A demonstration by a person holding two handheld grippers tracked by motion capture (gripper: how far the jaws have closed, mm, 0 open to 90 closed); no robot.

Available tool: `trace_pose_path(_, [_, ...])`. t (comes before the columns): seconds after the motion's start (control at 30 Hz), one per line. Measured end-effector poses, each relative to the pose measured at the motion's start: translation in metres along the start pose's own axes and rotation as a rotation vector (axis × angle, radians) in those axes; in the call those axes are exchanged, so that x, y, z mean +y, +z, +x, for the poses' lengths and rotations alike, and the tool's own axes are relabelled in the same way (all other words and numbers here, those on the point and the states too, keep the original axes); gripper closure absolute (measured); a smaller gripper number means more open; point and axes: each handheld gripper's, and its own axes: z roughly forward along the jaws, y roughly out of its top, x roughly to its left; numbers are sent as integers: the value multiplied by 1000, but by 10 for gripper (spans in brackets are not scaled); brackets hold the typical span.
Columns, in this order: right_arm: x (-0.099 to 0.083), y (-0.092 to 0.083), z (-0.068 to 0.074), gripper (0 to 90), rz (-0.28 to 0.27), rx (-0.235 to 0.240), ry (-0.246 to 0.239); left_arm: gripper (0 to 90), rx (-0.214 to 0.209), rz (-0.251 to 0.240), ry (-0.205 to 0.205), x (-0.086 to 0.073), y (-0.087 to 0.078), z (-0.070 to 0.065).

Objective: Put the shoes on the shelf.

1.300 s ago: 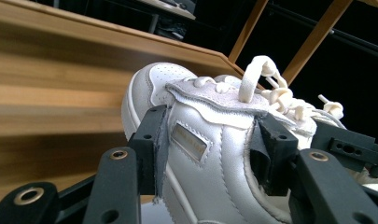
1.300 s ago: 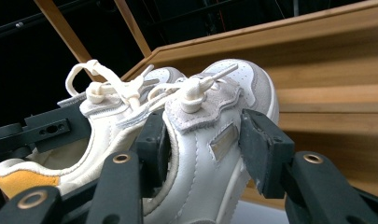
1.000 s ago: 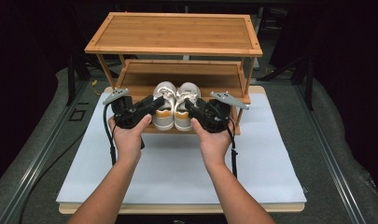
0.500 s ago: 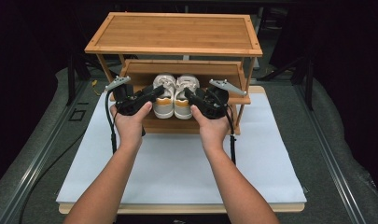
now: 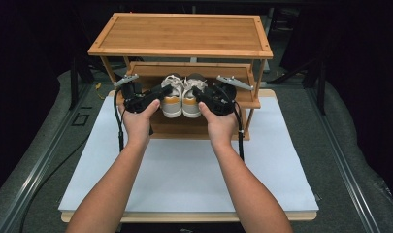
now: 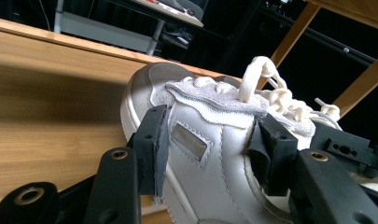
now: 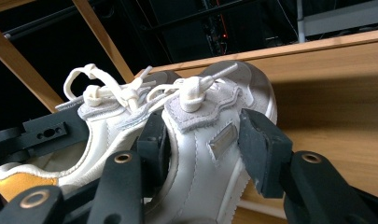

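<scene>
We see a bamboo shoe rack (image 5: 184, 34) standing at the far edge of the white board (image 5: 184, 174) that covers the tabletop, its wide top shelf overhanging the middle shelf (image 5: 150, 70) and its slanted side posts closing in on both sides. Our left gripper (image 5: 161, 92) pinches the left sneaker (image 5: 172, 99) across its tongue and side, one pad on the outer wall and one inside the collar, as the left gripper view (image 6: 210, 144) shows. Our right gripper (image 5: 200, 93) clamps the right sneaker (image 5: 190, 99) the same way (image 7: 203, 140). The two shoes sit side by side, touching, at the front edge of the middle shelf, toes pointing inward under the top shelf, heels toward us.
</scene>
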Motion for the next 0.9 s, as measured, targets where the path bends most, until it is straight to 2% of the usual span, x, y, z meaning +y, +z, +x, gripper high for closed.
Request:
trace_pose_path(0.07, [0,2,-1,544,-14,2,5,523,2,7,-3,1,3,2])
trace_pose_path(0.13, [1,5,-1,544,-5,-8,4,522,3,12,-1,2,5,3])
trace_pose_path(0.17, [2,6,-2,544,-11,3,4,523,5,12,-5,3,6,3])
trace_pose_path(0.27, [5,8,-4,544,9,-17,8,522,2,18,-15,4,9,4])
trace_pose_path(0.3, [5,10,-5,544,0,-5,13,522,3,21,-18,5,10,5])
trace_pose_path(0.33, [7,10,-6,544,23,2,8,522,2,22,-22,6,10,6])
trace_pose_path(0.37, [7,12,-5,544,4,6,9,522,3,22,-21,6,11,6])
trace_pose_path(0.4, [8,13,-5,544,17,-6,12,522,4,26,-19,7,12,7])
trace_pose_path(0.43, [7,14,-6,544,8,4,19,522,6,33,-16,8,12,7])
trace_pose_path(0.47, [8,14,-7,544,22,-6,20,522,9,31,-10,8,13,7])
trace_pose_path(0.5, [7,14,-8,544,28,5,22,521,12,32,-10,8,13,7])
trace_pose_path(0.6, [7,15,-10,543,36,3,25,521,8,45,-13,7,17,8])
trace_pose_path(0.63, [7,17,-10,543,24,-3,28,521,9,50,-15,7,17,9])
trace_pose_path(0.67, [7,17,-11,543,42,-13,27,520,9,52,-26,6,18,9])
trace_pose_path(0.77, [6,20,-12,543,36,4,37,519,19,54,-23,7,19,10])
trace_pose_path(0.83, [6,22,-12,542,61,-12,37,519,23,64,-18,7,20,12])
trace_pose_path(0.87, [6,22,-12,542,61,-12,37,519,22,64,-32,6,21,12])
trace_pose_path(0.9, [5,23,-12,542,50,0,41,518,21,66,-27,6,22,13])
